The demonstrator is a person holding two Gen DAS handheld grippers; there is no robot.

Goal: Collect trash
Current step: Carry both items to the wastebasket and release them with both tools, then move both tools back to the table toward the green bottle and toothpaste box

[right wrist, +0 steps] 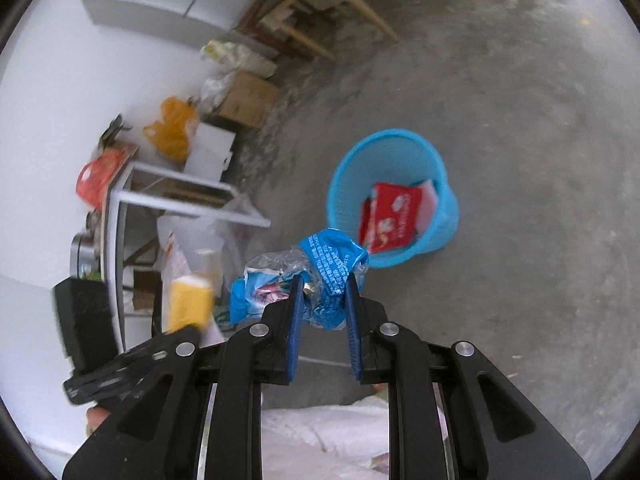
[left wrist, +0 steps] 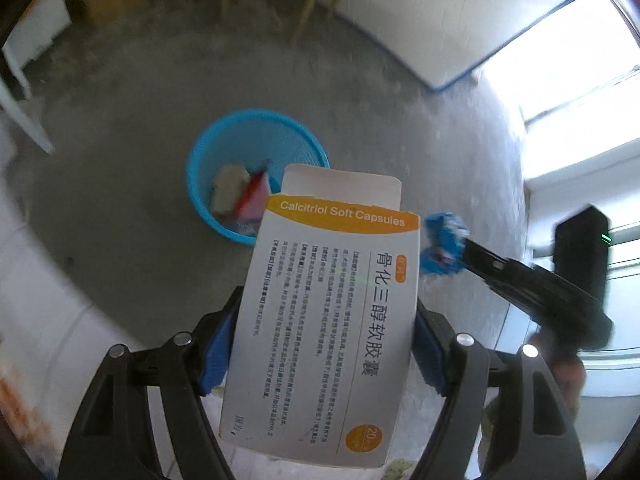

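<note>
Blue mesh bin (left wrist: 256, 136), orange-banded white box (left wrist: 320, 320)

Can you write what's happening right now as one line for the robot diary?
left gripper: shut on medicine box | right gripper: shut on blue wrapper | blue bin: on floor ahead, trash inside

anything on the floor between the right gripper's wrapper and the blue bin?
Nothing: right wrist view shows only bare concrete floor between the wrapper in the right gripper and the blue bin.

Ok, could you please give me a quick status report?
Left gripper clamps medicine box. Right gripper clamps blue wrapper. Blue basket ahead, path clear.
</note>
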